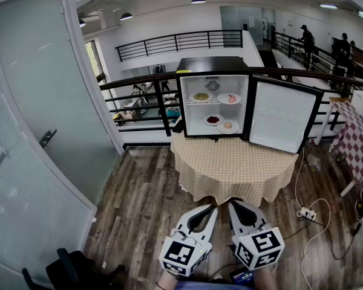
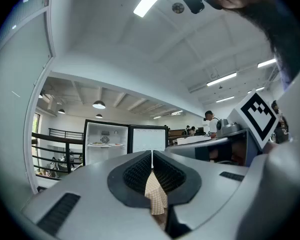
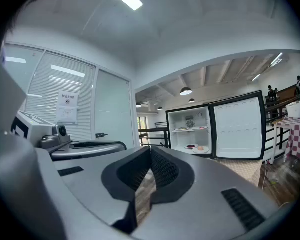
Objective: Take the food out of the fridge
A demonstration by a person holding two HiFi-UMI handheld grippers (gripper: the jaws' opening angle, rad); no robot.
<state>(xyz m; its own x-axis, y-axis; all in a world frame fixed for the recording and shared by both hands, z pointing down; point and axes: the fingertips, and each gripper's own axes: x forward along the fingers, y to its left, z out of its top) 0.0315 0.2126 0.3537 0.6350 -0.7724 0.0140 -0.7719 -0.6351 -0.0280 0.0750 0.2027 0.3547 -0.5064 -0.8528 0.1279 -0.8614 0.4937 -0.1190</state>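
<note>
A small black fridge (image 1: pixel 212 65) stands on a round table with a beige checked cloth (image 1: pixel 233 162), its door (image 1: pixel 281 116) swung open to the right. Two plates of food (image 1: pixel 201 96) (image 1: pixel 230 98) sit on the upper shelf and two more (image 1: pixel 213 119) (image 1: pixel 228 125) on the fridge floor. My left gripper (image 1: pixel 212 208) and right gripper (image 1: pixel 232 203) are side by side low in the head view, well short of the table, both shut and empty. The left gripper (image 2: pixel 152 154) looks toward the fridge (image 2: pixel 106 141). Past the right gripper (image 3: pixel 150 149) the fridge (image 3: pixel 190 131) shows too.
A frosted glass door with a handle (image 1: pixel 47 138) fills the left side. A black railing (image 1: pixel 139 86) runs behind the table. At the right, a power strip and cables (image 1: pixel 305 213) lie on the wood floor near a red checked table (image 1: pixel 357 144). People stand far back.
</note>
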